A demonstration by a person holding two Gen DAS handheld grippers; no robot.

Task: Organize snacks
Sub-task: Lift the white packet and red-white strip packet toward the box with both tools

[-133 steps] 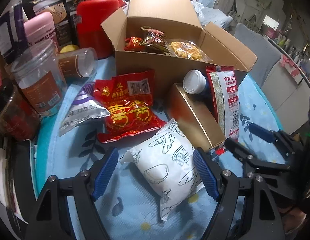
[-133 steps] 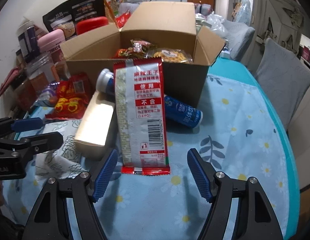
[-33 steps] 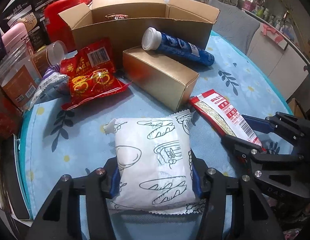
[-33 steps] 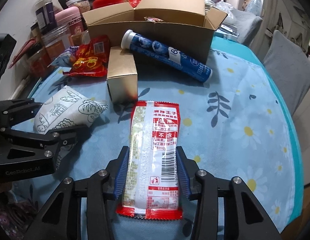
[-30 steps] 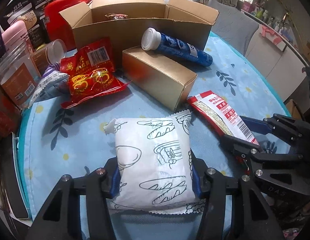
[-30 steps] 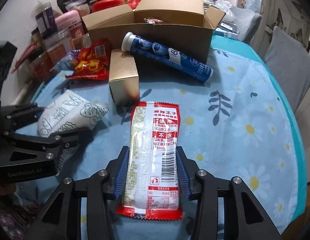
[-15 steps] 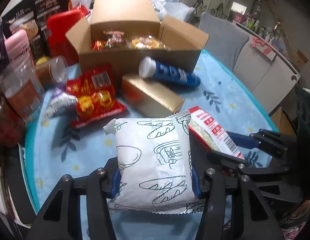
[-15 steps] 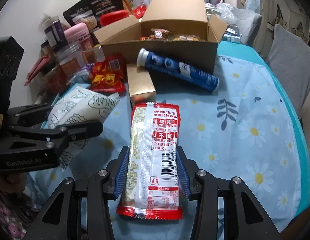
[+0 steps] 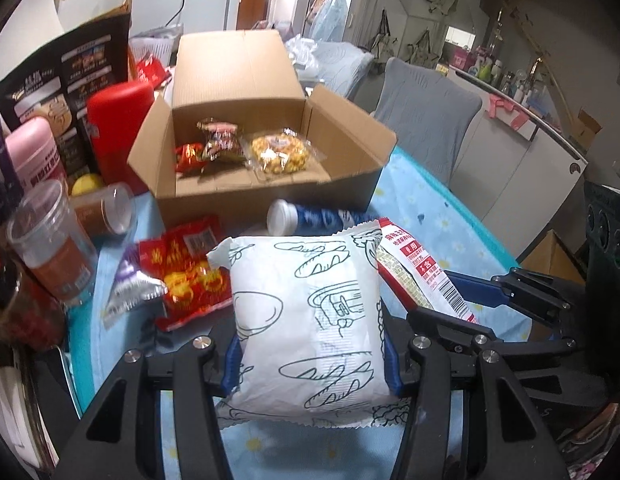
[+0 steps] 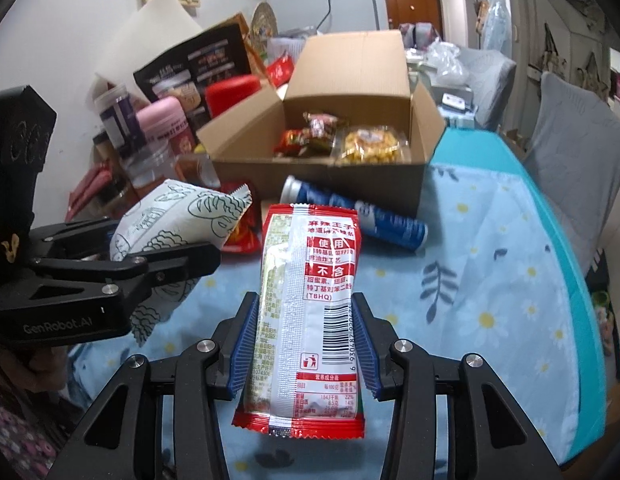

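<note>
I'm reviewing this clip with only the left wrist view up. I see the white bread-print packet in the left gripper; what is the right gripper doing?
Observer: The right gripper is shut on a red and white snack packet, pads pressing both long edges.
Operator: Is that packet off the table?
Observer: Yes, its bottom seam hangs free above the blue floral tablecloth.
Operator: Anything beside the box that I can't see?
Observer: A purple-lidded jar stands behind the pink bottle, to the left of the cardboard box.
</note>
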